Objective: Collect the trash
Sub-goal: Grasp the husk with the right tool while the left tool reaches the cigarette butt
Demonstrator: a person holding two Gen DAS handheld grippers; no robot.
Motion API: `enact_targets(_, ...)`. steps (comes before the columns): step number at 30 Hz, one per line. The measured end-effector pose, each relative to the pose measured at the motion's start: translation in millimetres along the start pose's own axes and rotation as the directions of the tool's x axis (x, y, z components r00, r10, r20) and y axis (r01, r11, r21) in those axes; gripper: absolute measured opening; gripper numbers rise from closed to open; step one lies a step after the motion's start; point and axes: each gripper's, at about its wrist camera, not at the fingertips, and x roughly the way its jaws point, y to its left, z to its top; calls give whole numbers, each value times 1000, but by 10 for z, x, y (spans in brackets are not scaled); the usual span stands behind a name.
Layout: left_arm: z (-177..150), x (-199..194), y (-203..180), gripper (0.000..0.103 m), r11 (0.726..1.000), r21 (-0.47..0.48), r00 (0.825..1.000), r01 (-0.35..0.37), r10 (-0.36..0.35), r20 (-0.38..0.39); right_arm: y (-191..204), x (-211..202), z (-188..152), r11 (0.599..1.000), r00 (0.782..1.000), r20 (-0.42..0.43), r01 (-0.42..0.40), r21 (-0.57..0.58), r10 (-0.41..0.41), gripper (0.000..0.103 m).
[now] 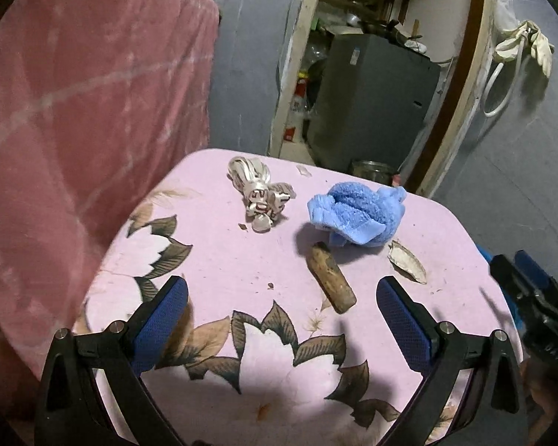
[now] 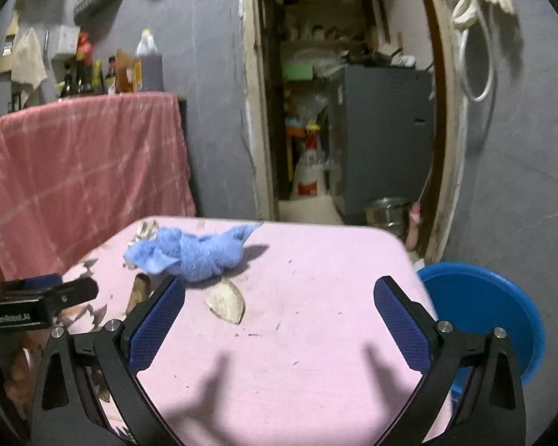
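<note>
Holding both grippers released: your left gripper (image 1: 282, 299) faces the crumpled wrapper (image 1: 258, 195), your right gripper (image 2: 279, 299) the dry leaf (image 2: 227, 303).

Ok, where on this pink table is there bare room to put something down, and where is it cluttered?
The near right part of the table is bare, between the dry leaf and the edge by the blue tub. The far side is crowded: crumpled wrapper, blue cloth, brown stick and scattered crumbs. The flower-printed near-left corner is also free.
</note>
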Motion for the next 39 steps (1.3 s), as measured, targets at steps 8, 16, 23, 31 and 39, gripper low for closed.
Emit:
enact_targets(8, 29, 159, -54, 65, 998, 9, 996, 54, -53, -67, 88, 306, 27, 998, 988, -141, -67, -18, 64, 80)
enact_targets(16, 46, 301, -112, 38, 993, -6, 985, 122, -122, -123, 205, 592, 25, 990, 952, -286, -129, -52, 109, 62)
enact_targets(23, 85, 335, -138, 28, 988, -13, 978, 154, -154, -138, 210, 809, 26, 982, 915, -372, -184, -41, 156, 52)
enact_targets(31, 131, 403, -180, 19, 984, -8, 971, 175, -174, -166, 247, 908, 35, 976, 889, -424, -211, -43, 174, 52)
enact_targets(39, 144, 412, -136, 15, 980, -58, 963, 192, -200, -183, 330, 908, 32, 972, 888, -432, -214, -92, 155, 33)
